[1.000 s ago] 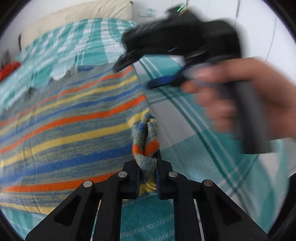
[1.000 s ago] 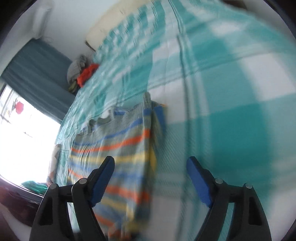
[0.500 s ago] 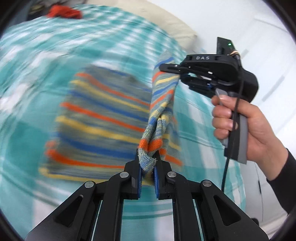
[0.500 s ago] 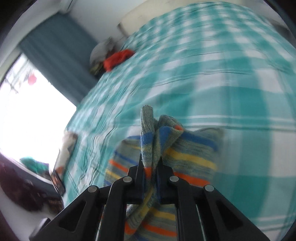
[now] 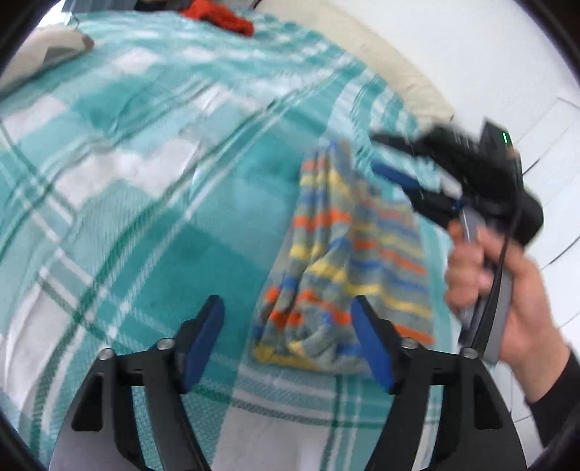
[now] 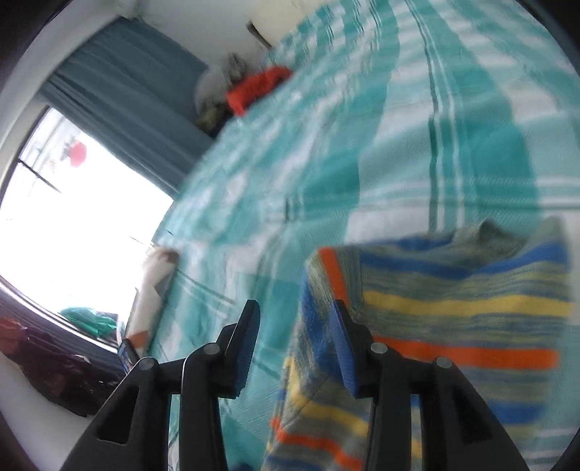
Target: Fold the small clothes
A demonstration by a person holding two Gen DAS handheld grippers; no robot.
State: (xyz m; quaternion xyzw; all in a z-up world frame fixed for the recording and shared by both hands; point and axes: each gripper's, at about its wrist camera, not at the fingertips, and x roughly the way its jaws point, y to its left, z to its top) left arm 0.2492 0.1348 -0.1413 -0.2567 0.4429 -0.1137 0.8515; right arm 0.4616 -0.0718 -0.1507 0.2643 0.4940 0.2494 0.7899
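A knit garment (image 5: pixel 348 261) striped in grey, orange, yellow and blue lies folded on the teal checked bedspread (image 5: pixel 145 181). My left gripper (image 5: pixel 288 319) is open and its jaws are still opening. The garment's near end lies below and between the fingers, and the pads do not press on it. In the left wrist view my right gripper (image 5: pixel 377 152) hovers over the garment's far right side, blurred, held by a hand (image 5: pixel 507 290). In the right wrist view my right gripper (image 6: pixel 295 319) is partly apart and opening. Its right finger crosses the garment's (image 6: pixel 453 308) left edge without pinching it.
A red cloth (image 5: pixel 221 18) (image 6: pixel 257 87) lies at the far end of the bed near a cream pillow (image 5: pixel 380 61). A bright window (image 6: pixel 72 217) and a blue-grey curtain (image 6: pixel 127 90) stand beyond the bed's left edge. A pale object (image 5: pixel 47 50) lies far left.
Both grippers held the garment's edge shut half a second ago; both have since let it go and spread apart. The garment has been folded over and now lies narrower on the bed.
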